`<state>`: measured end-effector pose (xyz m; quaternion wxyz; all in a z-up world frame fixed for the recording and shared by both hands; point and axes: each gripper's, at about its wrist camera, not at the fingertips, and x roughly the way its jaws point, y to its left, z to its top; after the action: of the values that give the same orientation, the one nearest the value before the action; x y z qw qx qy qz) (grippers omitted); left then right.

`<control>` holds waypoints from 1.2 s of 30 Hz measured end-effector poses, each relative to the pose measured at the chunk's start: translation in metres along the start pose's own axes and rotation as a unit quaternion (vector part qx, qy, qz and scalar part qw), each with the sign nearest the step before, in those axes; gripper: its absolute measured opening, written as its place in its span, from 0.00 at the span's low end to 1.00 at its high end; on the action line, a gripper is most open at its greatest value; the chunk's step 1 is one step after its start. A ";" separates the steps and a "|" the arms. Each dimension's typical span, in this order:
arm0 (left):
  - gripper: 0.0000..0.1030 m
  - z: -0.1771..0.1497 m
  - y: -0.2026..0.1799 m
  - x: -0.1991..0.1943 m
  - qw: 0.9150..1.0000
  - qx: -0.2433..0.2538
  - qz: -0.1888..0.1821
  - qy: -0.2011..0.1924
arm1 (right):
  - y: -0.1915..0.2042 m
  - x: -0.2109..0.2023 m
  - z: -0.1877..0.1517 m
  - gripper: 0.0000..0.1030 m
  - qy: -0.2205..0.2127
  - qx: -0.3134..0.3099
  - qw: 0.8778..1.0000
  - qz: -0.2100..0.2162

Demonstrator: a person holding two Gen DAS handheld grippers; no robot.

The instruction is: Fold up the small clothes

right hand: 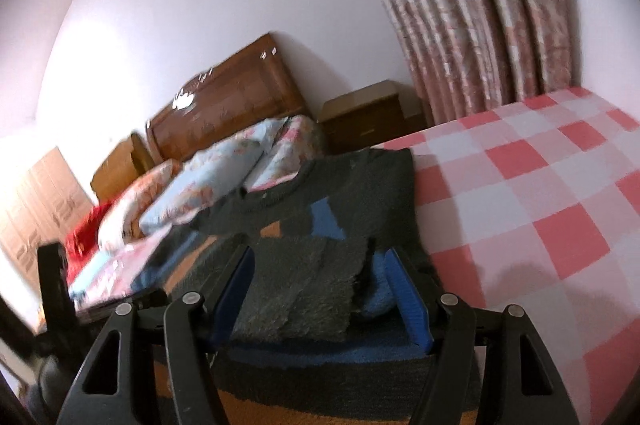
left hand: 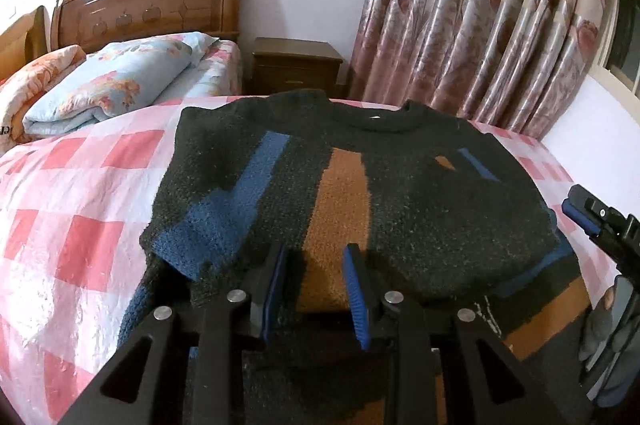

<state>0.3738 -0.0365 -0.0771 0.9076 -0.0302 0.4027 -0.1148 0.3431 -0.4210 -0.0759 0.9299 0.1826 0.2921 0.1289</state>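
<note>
A dark knitted sweater with blue and orange stripes lies flat on the pink checked bedsheet, collar toward the far edge. My left gripper hovers over the sweater's near hem. Its blue pads stand apart, and only the orange stripe shows below the gap. My right gripper pokes in at the sweater's right edge. In the right wrist view the right gripper is open wide. A folded grey sleeve piece lies between its fingers, clear of the right pad.
Folded floral quilts are piled at the wooden headboard. A wooden nightstand and floral curtains stand beyond the bed. Bare checked sheet stretches to the sweater's right.
</note>
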 end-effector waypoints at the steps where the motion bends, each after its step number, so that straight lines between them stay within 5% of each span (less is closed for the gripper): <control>1: 0.29 -0.004 -0.001 -0.002 1.000 0.000 0.001 0.000 | 0.009 0.004 0.000 1.00 0.012 -0.019 1.000 -0.006; 5: 0.29 -0.010 -0.003 0.003 1.000 0.000 0.002 -0.001 | 0.043 0.027 -0.009 1.00 0.079 -0.100 0.992 -0.022; 7: 0.29 -0.010 -0.002 0.003 1.000 -0.001 0.000 -0.001 | 0.053 0.048 -0.015 1.00 0.130 -0.137 0.980 -0.063; 13: 0.29 -0.010 0.002 0.001 1.000 -0.014 -0.015 -0.002 | 0.060 0.045 -0.009 1.00 0.120 -0.131 0.978 -0.108; 16: 0.29 -0.010 0.004 0.000 1.000 -0.018 -0.019 -0.003 | 0.072 0.039 -0.006 1.00 0.092 -0.139 0.982 -0.092; 19: 0.29 -0.011 0.004 -0.001 1.000 -0.020 -0.021 -0.003 | 0.074 0.063 -0.016 1.00 0.139 -0.162 0.971 -0.107; 22: 0.29 -0.011 0.003 0.000 1.000 -0.022 -0.022 -0.003 | 0.074 0.061 -0.009 1.00 0.144 -0.144 0.973 -0.111; 30: 0.29 -0.011 0.003 -0.001 1.000 -0.022 -0.022 -0.003 | 0.116 0.082 0.014 1.00 0.097 -0.171 0.976 -0.090; 34: 0.29 -0.012 0.003 0.000 0.999 -0.023 -0.023 -0.003 | 0.119 0.113 0.009 1.00 0.156 -0.164 0.968 -0.112; 36: 0.29 -0.012 0.003 0.000 0.999 -0.026 -0.027 -0.003 | 0.116 0.115 -0.002 1.00 0.148 -0.191 0.963 -0.118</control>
<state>0.3659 -0.0328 -0.0857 0.9044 -0.0651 0.4018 -0.1284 0.4183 -0.2763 -0.0865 0.9027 -0.0548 0.4156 0.0969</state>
